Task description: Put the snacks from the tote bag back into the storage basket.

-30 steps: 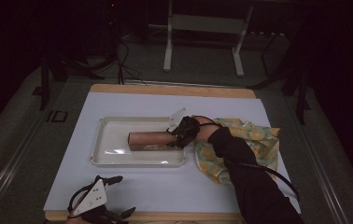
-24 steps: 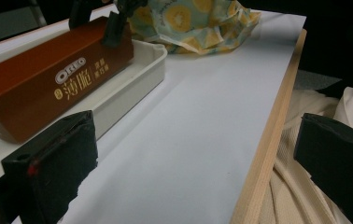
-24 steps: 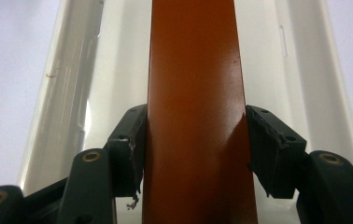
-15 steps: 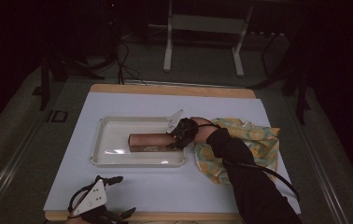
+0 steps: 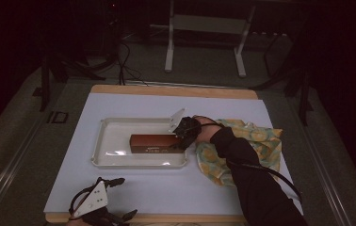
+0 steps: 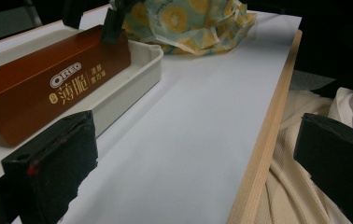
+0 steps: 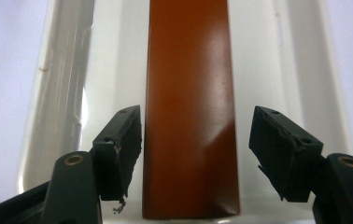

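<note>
Now my right gripper (image 7: 195,154) has just been opening, released, jaws either side of the brown rectangular cardboard box (image 7: 191,102) inside the white plastic tray (image 5: 112,141).

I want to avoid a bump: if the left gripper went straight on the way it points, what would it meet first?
Probably the white tray holding the brown Oreo box. The left gripper points over bare table toward them, though depth is hard to judge; its jaws stand open.
</note>
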